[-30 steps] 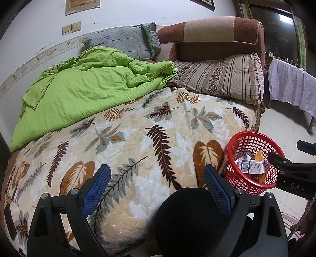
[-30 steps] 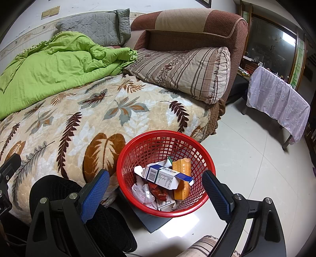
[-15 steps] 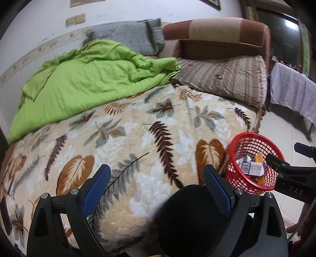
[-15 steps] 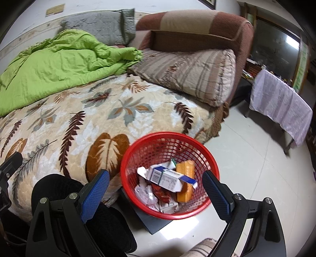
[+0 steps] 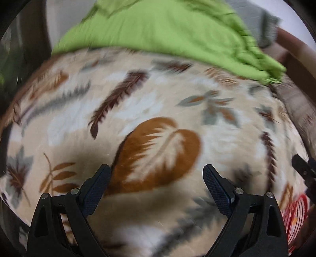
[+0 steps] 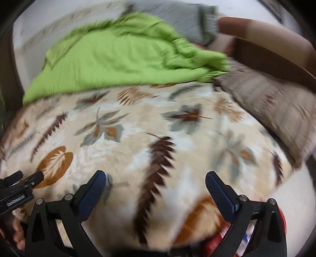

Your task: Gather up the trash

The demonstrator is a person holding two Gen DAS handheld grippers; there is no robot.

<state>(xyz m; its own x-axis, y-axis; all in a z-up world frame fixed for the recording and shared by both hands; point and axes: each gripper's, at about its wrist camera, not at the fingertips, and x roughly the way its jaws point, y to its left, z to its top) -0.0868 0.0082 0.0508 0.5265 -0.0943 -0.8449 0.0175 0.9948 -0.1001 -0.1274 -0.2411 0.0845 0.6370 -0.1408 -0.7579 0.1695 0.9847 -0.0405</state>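
The bed point(image 5: 150, 110) fills nearly everything, spread with a cream blanket point(image 6: 138, 142) printed with brown, rust and grey leaves. A crumpled green quilt point(image 5: 167, 29) lies across its far side. Beyond the quilt a grey pillow point(image 6: 185, 17) leans at the wall, beside the brown padded headboard point(image 6: 276, 57). A striped pillow point(image 6: 276, 110) rests on the bed under the headboard, just beside the quilt's corner. Everything looks smeared with blur.

The red basket point(image 5: 294, 215) stands low against the bed's near edge. Only a slice of its mesh shows at the right of the left view. In the right view it peeks out beneath the right gripper's right-hand finger, with a bit of trash inside, too blurred to name.

The left gripper point(image 5: 157, 176) hangs over the blanket with its fingers spread wide, nothing between them. The right gripper point(image 6: 156, 181) is likewise spread over the blanket, empty; its jaws have just been opening further.
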